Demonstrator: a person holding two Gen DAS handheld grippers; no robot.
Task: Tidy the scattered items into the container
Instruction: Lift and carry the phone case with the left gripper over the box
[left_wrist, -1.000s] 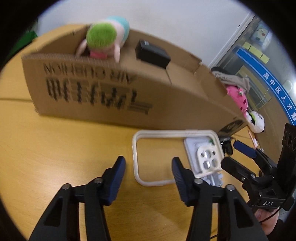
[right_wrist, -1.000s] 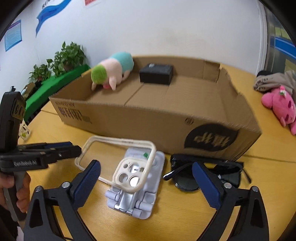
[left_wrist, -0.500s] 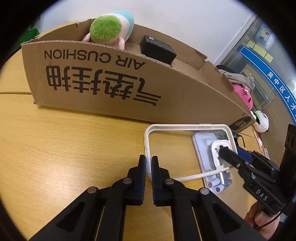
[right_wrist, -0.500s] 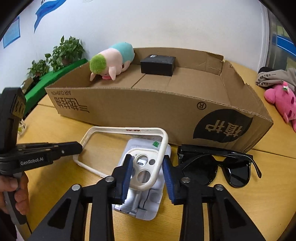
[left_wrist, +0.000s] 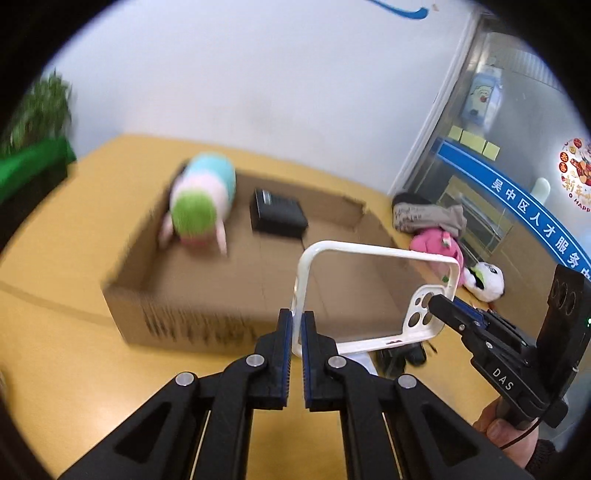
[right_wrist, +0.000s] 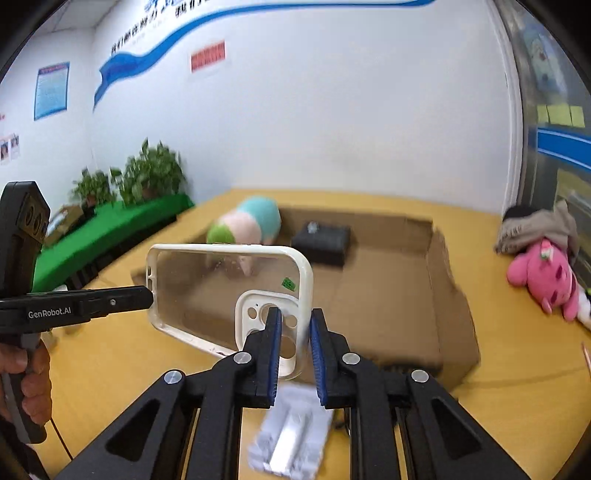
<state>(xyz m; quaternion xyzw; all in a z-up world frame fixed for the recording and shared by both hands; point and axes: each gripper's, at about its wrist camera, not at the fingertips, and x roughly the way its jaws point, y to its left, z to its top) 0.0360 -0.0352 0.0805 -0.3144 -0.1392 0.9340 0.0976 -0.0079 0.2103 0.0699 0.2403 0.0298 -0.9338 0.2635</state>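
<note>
Phone case: my left gripper and right gripper each clamp one end. Box ahead of both, on worktop.

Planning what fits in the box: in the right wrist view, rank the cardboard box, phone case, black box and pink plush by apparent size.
1. cardboard box
2. phone case, though inflated by nearness to the camera
3. pink plush and black box: too alike to rank

Left gripper clamped on phone case edge, right gripper pinching its camera corner, cardboard box just ahead.
</note>
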